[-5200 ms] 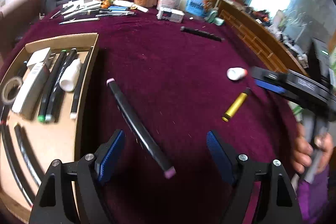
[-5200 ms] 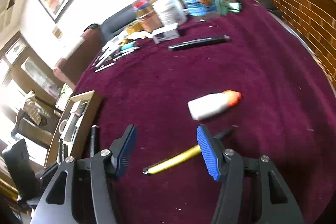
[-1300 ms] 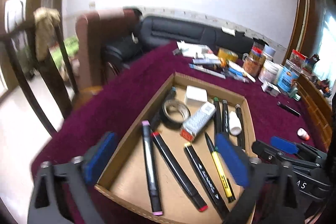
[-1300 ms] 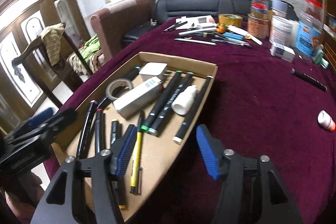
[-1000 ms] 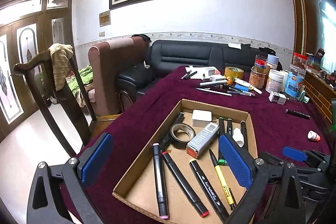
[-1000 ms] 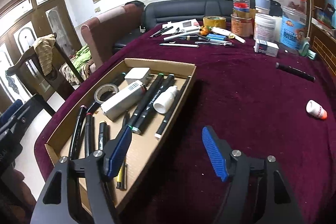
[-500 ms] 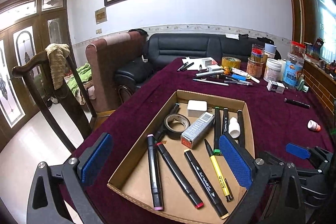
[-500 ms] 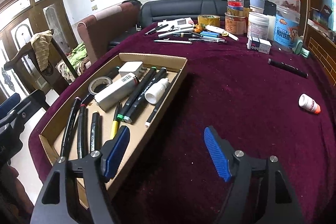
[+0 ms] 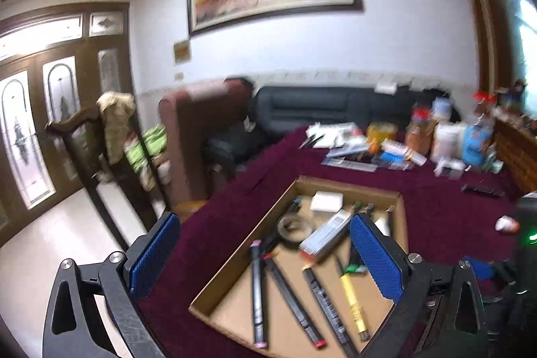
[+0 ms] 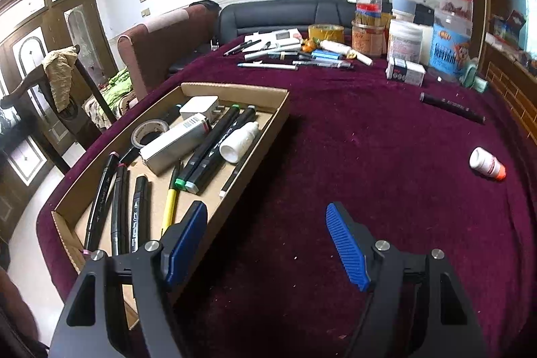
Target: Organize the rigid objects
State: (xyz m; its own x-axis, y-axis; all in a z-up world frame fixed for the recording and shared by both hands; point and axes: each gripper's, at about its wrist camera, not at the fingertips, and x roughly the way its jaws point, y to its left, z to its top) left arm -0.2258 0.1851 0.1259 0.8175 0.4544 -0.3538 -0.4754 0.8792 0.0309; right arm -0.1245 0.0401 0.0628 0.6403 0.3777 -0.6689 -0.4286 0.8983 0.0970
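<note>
A shallow cardboard tray (image 10: 235,89) on the maroon tablecloth holds several black markers, a yellow pen (image 10: 169,207), a roll of tape (image 10: 149,131), a white box (image 10: 174,145), a charger (image 10: 199,108) and a small white bottle (image 10: 240,141). My right gripper (image 10: 265,240) hangs open and empty over the cloth by the tray's near right edge. A white bottle with an orange cap (image 10: 486,163) and a black marker (image 10: 451,108) lie loose on the cloth to the right. My left gripper (image 9: 261,254) is open and empty above the tray (image 9: 349,187); that view is blurred.
Pens, a tape roll (image 10: 325,31), jars and tubs (image 10: 406,41) and a small carton (image 10: 404,71) crowd the table's far side. A wooden chair (image 10: 50,79) and an armchair (image 10: 157,46) stand off the left edge. A wooden ledge (image 10: 513,83) runs along the right.
The left gripper has risen and tilted upward, so the tray sits lower in its view and the picture is blurred. The right gripper has hardly moved. Both stay open.
</note>
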